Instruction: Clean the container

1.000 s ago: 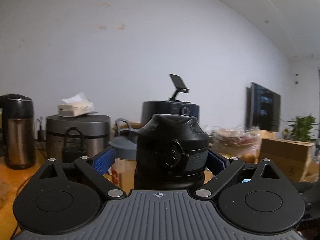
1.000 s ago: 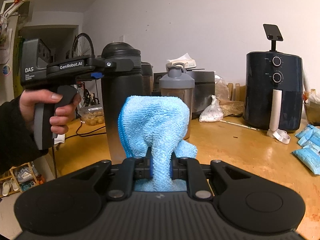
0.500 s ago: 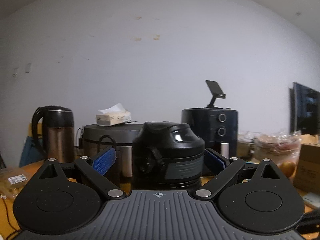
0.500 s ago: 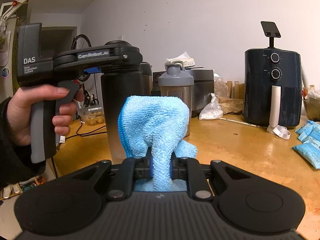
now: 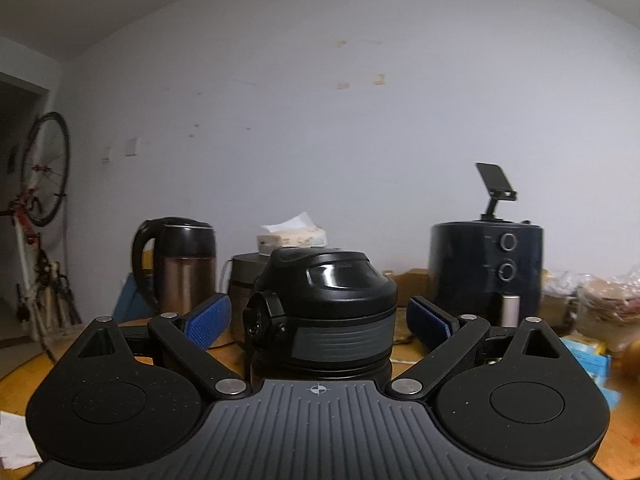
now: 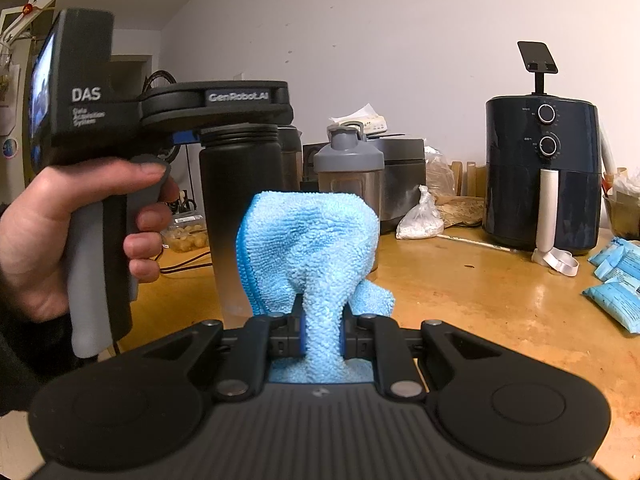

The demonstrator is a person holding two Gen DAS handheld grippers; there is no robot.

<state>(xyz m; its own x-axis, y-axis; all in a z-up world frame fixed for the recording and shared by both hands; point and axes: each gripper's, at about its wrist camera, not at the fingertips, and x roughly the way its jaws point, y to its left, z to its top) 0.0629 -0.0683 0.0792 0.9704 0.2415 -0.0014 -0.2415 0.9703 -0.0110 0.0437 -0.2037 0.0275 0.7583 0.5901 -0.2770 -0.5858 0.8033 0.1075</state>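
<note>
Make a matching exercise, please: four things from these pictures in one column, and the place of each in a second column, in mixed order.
Things
1. black plastic bottle lid
2. light blue microfibre cloth
3. dark blue air fryer with two dials
4. clear shaker bottle with grey lid

Places
A. pinched in the shut right tool
B. on the wooden table, far right
C. between the blue pads of the left tool
D. partly hidden behind the cloth

Pairs: 1-C, 2-A, 3-B, 4-D

bottle [image 6: 240,216] left of cloth [image 6: 310,248], shaker [image 6: 348,172] behind, air fryer [image 6: 542,172] right
</note>
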